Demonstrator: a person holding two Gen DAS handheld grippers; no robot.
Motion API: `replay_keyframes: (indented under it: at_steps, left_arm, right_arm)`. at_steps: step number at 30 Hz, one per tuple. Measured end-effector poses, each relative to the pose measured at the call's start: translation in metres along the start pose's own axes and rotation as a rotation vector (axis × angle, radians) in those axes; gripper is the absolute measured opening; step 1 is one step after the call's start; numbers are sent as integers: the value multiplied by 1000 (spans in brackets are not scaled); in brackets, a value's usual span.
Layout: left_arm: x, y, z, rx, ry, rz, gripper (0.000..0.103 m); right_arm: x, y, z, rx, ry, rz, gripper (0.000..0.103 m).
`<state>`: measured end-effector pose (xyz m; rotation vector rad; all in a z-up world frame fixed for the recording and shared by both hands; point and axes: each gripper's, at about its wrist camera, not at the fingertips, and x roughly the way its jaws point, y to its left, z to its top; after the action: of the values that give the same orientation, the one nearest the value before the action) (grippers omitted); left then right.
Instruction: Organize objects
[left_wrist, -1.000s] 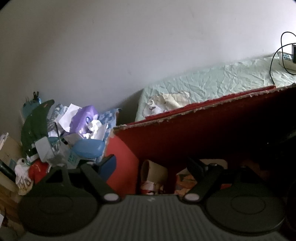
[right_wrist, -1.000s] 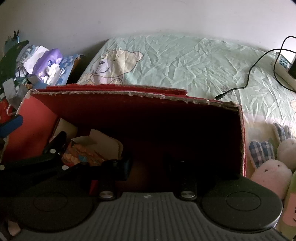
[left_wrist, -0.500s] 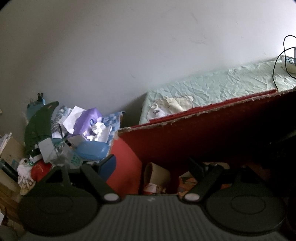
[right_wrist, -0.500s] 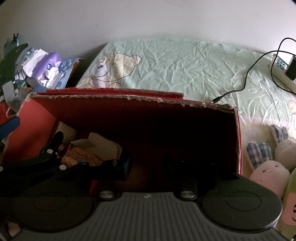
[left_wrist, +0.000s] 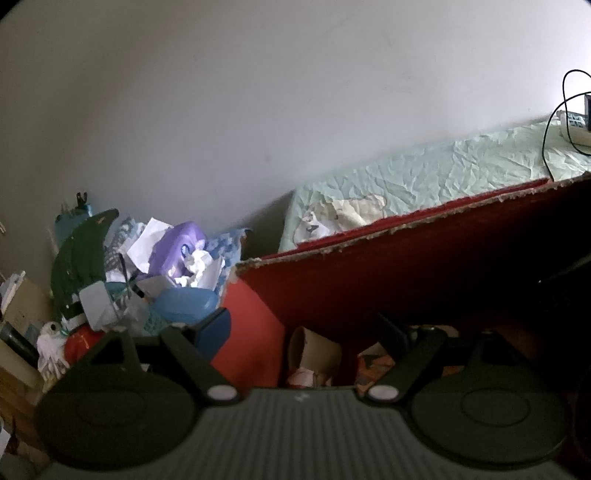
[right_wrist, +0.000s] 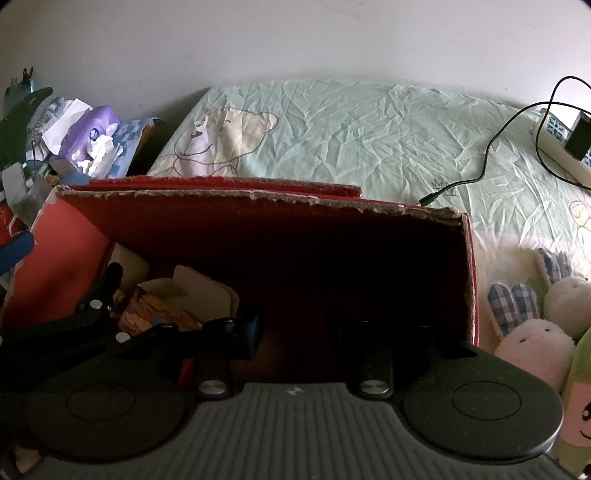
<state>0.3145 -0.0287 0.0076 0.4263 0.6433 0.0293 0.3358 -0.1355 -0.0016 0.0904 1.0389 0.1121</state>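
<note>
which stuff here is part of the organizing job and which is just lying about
In the job:
red box
cardboard packets inside it
left tool, open
right tool, open

Lying about:
plush toys
black cable
power strip
bear sheet
clutter pile

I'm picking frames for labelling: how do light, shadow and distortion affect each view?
Left wrist view: red box interior falls into deep shadow on the right, wall evenly lit, bed edge bowed by fisheye, corners vignetted. Right wrist view: bedsheet bright and sharp, box floor nearly black, so the right gripper fingertips hardly show.
</note>
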Motion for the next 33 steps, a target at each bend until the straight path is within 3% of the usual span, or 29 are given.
replay_keyframes:
  at_steps: [8,13,16,18,33]
  left_arm:
    - [-2,2,-1,-2,-16,-22,87]
    - [-9,7,-3,-19,-42,-50,91]
    - [-21,9,-4,-38,-61,-23,91]
    - [-31,14,-5,-73,-60,-62,91]
    - [-88,8,-40,-148,-72,-93,94]
  right_arm:
    - [-2,2,-2,-13,-12,0,39]
    - [-17,5,-8,-35,-76,-30,40]
    - [-32,10,-19,-80,-121,-39,47]
    - [-43,13,-27,-108,-157,-54,54]
    - [-88,7,-74,-76,-315,-60,65]
